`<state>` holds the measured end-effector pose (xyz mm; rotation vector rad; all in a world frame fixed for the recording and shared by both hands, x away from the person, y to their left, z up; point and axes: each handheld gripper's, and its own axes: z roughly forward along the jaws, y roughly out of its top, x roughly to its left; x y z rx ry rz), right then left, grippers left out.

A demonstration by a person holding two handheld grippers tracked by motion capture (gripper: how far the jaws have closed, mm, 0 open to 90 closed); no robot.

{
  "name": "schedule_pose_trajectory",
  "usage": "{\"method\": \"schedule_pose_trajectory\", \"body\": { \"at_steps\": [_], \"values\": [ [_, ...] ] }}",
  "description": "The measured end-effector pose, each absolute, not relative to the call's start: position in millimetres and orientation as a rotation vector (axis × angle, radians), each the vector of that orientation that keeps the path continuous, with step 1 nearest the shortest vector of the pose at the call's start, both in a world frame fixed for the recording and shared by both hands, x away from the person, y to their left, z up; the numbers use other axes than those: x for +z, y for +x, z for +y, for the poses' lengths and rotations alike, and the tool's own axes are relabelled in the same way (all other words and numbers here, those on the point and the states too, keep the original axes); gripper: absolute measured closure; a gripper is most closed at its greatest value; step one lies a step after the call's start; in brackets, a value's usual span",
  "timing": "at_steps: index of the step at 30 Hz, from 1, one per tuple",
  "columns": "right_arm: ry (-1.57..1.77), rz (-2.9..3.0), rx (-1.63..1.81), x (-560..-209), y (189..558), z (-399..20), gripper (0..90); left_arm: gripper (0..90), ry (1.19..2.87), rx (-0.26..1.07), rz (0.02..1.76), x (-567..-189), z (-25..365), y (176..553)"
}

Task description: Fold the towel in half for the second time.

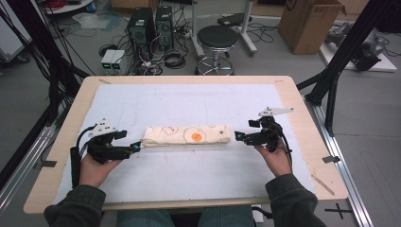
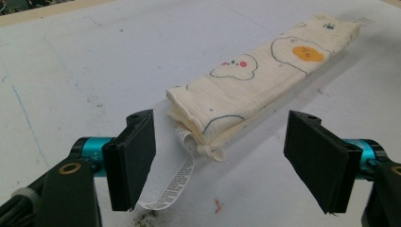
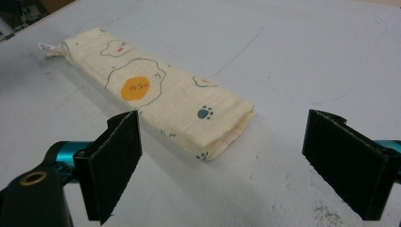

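Spread fingers [image 2: 137,156] flanking folded cloth [image 2: 265,80]

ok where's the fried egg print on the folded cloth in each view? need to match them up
High view: fried egg print at centre, right of the middle of the folded cloth.
Left gripper view: upper right, near the cloth's far end.
Right gripper view: left of centre, mid-cloth.
Shared landmark: the white care label at the cloth's left-gripper end, top left in the right gripper view.

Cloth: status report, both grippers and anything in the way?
Left gripper open at the tag end. Right gripper open at the other end. Cloth folded, flat on the table, not gripped. Nothing in the way.
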<state>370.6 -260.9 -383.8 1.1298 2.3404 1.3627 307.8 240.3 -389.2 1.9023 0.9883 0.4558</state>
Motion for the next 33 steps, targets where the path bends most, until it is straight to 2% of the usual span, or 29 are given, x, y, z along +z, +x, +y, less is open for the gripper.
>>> {"method": "schedule_pose_trajectory", "body": {
  "at_steps": [33],
  "values": [
    [1.078,2.331,1.372,-409,321,-273,11.6,25.3,1.918,0.479,0.960,-405,242,264]
  ]
}}
